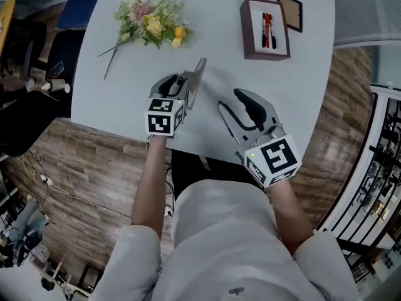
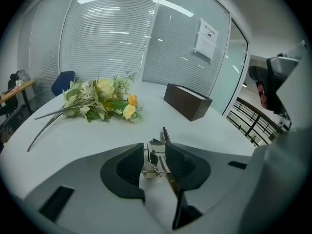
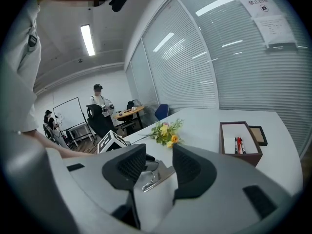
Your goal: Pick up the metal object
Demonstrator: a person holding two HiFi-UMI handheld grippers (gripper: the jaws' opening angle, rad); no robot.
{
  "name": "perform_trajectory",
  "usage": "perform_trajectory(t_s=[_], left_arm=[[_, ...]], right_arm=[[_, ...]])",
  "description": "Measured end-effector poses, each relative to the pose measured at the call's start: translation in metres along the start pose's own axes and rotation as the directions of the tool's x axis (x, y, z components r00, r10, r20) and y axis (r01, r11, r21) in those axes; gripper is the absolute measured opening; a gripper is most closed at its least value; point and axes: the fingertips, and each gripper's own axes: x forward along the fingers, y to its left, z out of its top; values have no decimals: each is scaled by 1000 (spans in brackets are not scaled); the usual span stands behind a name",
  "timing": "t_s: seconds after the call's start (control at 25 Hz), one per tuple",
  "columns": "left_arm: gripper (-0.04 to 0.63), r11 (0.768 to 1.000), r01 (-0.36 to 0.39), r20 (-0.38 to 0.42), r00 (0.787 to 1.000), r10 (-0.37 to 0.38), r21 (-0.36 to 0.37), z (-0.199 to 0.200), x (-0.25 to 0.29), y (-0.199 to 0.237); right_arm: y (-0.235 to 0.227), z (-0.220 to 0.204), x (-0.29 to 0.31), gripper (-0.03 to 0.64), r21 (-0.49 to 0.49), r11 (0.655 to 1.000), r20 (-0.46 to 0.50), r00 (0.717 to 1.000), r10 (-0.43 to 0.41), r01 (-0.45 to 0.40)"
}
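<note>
1. Currently the left hand-held gripper [image 1: 181,82] is clamped on the metal object [image 1: 199,74], over the near part of the worktop [image 1: 301,93].
2. Object's long axis points away from the person, leaning right.
3. Right hand-held gripper [image 1: 228,98] has jaws apart and empty, just to its right.

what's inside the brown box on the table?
Pens, red and black, lie side by side on the pale floor of the brown box. Nothing else shows inside. Anything under the pens is covered. The left gripper view shows only the outer wall.

free: tabletop [image 1: 216,24] between | blocks: flowers [image 1: 150,22] left; pen box [image 1: 265,29] right
</note>
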Motion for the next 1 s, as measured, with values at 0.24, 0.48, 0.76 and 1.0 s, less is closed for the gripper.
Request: perform_trajectory(t_s=[0.24,0.48,0.76,1.0], left_arm=[[132,1000,4,-24,1000,-4,4,-3,7,2],[132,1000,17,-32,999,-17,5,-5,11,2],[123,999,38,-38,999,-37,13,-4,13,1],[115,999,39,-42,998,-39,3,-3,14,2]], right_arm=[[-4,-1,-1,164,12,1000,-4,1000,-13,13],[-5,0,2,164,14,1000,-2,1000,-14,14],[-6,0,4,164,20,1000,-4,1000,-21,21],[-8,3,6,164,24,999,-4,1000,-29,29]])
